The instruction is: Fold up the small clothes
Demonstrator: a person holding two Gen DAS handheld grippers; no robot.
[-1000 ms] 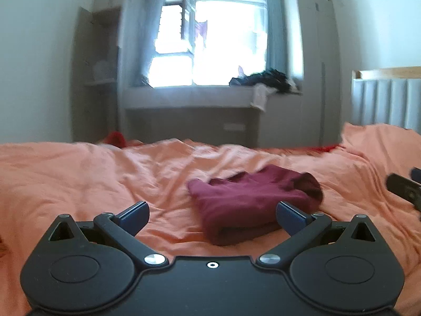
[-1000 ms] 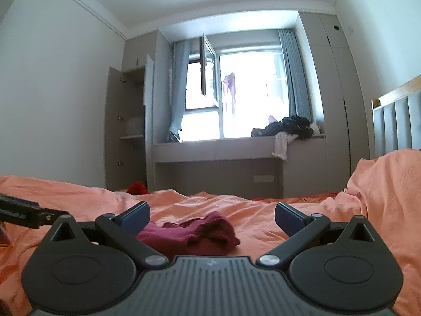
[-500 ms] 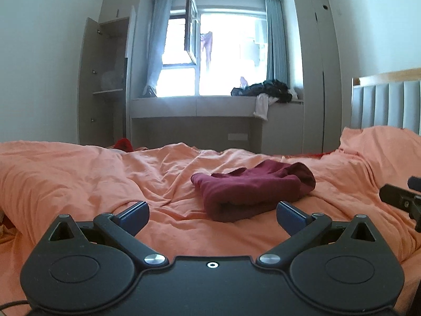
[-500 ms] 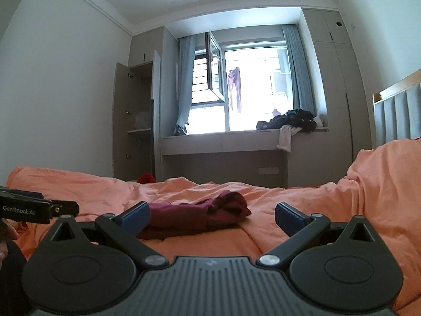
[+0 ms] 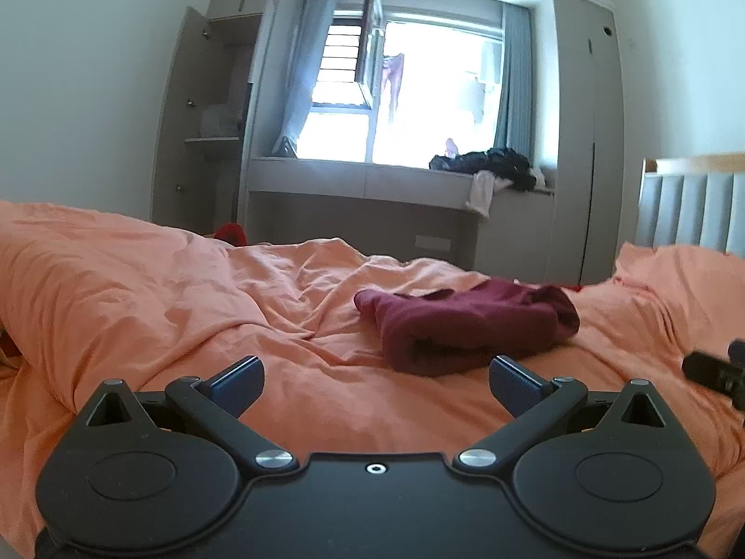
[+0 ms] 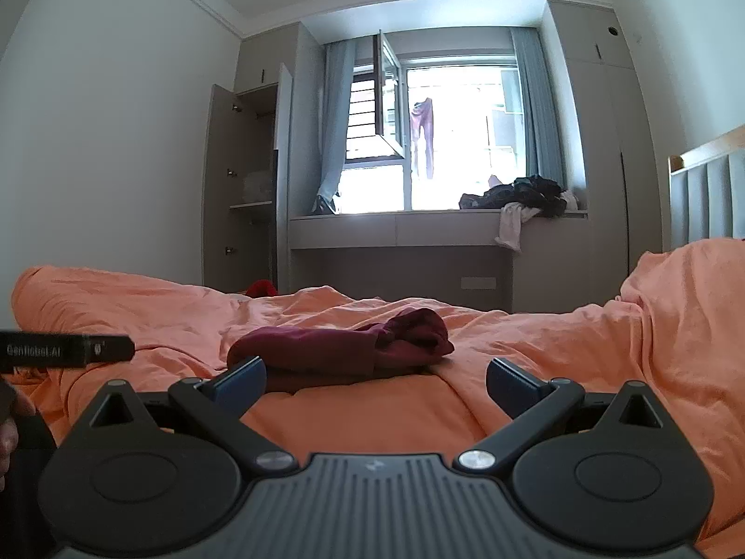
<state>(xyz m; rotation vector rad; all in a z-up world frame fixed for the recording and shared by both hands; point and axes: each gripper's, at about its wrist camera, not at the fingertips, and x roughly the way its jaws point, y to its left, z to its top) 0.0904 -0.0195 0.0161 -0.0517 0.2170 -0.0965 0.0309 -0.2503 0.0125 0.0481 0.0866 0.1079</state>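
Observation:
A dark red garment [image 5: 470,326] lies folded in a small bundle on the orange bedcover [image 5: 186,307]. It also shows in the right wrist view [image 6: 344,354]. My left gripper [image 5: 375,384] is open and empty, held back from the bundle's near side. My right gripper [image 6: 375,382] is open and empty, also short of the bundle. The right gripper's body shows at the right edge of the left wrist view [image 5: 717,370], and the left gripper's body at the left edge of the right wrist view [image 6: 60,349].
A window bench [image 6: 419,228] with a pile of dark clothes [image 6: 521,198] stands beyond the bed. An open wardrobe [image 6: 242,186] is at the left, a padded headboard [image 5: 689,207] at the right. A red item [image 6: 261,288] lies past the bed's far edge.
Both grippers have drawn back from the folded garment and tilted upward, so more of the room and ceiling shows. The garment stays where it lay.

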